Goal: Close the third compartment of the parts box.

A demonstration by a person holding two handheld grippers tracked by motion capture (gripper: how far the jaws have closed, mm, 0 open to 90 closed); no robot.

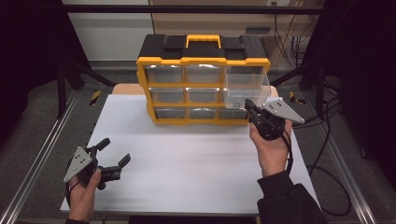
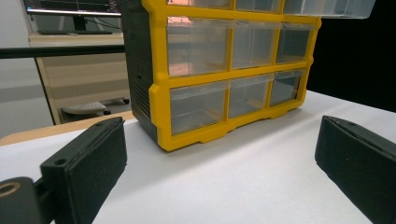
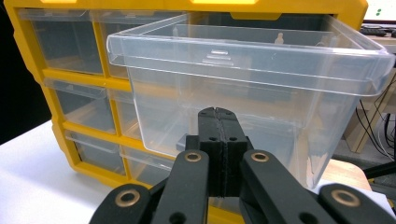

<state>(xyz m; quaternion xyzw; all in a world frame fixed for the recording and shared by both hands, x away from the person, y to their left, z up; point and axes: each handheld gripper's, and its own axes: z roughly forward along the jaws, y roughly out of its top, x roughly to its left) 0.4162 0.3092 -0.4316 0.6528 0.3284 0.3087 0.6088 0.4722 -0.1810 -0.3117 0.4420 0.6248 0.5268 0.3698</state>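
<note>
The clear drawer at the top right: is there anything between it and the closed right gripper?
Nothing visible. The right gripper, jaws shut, sits right at the front wall of the pulled-out clear drawer of the yellow organizer; whether they touch I cannot tell.

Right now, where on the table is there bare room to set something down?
The white sheet is bare from the organizer forward to the near edge, between the left gripper and the right hand. It is crowded at the right rear, where the pulled-out clear drawer overhangs the right gripper.
</note>
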